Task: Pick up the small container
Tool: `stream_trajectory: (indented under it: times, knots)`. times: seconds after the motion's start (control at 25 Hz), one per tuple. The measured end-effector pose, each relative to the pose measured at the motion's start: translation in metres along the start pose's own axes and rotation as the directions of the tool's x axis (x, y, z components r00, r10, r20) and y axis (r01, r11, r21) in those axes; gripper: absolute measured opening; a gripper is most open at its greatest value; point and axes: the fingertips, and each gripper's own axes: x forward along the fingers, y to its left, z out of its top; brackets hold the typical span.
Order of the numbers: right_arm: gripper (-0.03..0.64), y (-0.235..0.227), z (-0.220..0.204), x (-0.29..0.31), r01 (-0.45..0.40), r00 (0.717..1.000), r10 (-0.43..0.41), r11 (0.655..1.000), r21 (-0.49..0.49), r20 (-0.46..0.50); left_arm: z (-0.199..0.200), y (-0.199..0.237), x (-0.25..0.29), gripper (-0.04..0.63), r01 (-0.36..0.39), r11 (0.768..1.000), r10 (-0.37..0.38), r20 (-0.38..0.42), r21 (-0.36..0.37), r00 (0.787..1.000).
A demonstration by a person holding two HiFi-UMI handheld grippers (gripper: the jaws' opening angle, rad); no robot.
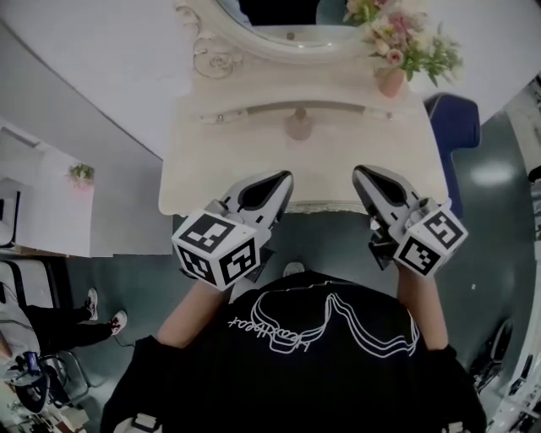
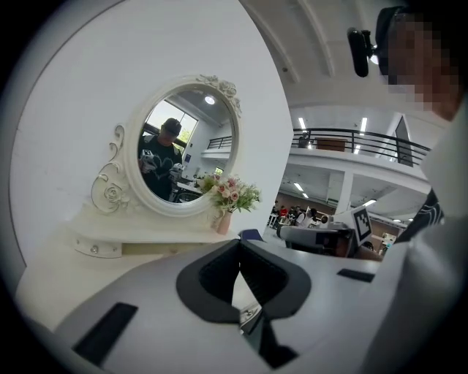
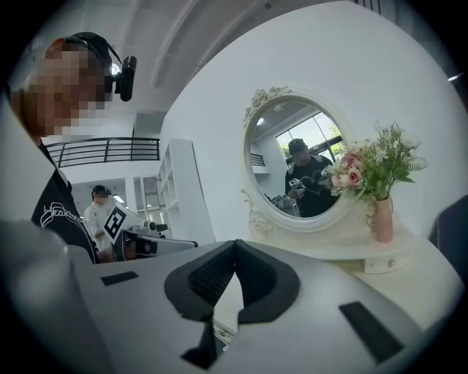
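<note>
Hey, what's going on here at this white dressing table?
A person holds two grey grippers, the left gripper and the right gripper, over the near edge of the cream dressing table. Both are shut and empty. The small pink container sits untouched further back, below the oval mirror.

Item: small container (image 1: 298,125)
Look: pale pink, rounded, narrower at the top; finer detail is blurred.
Pose: stood upright.
Place: set on the white dressing table (image 1: 220,173), centred under the mirror (image 1: 279,21), well left of the flower vase (image 1: 390,82).
</note>
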Motion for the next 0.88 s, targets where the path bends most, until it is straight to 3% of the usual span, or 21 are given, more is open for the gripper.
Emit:
stream_trajectory:
  times: [0.28, 0.64, 0.88]
  knots:
    - [0.006, -0.026, 0.001, 0.02, 0.035, 0.999, -0.035, 0.999, 0.019, 0.009, 0.004, 0.033, 0.012, 0.003, -0.032, 0.999, 0.032, -0.009, 0.001, 0.999]
    - [0.006, -0.055, -0.005, 0.052, -0.013, 1.0, 0.014, 0.999, 0.04, -0.017, 0.004, 0.062, 0.037, 0.003, -0.075, 0.997, 0.074, -0.024, -0.014, 0.997]
    - [0.006, -0.087, -0.009, 0.087, -0.038, 0.997, 0.042, 0.997, 0.066, -0.066, 0.006, 0.096, 0.061, 0.003, -0.116, 0.991, 0.113, -0.053, -0.062, 0.992]
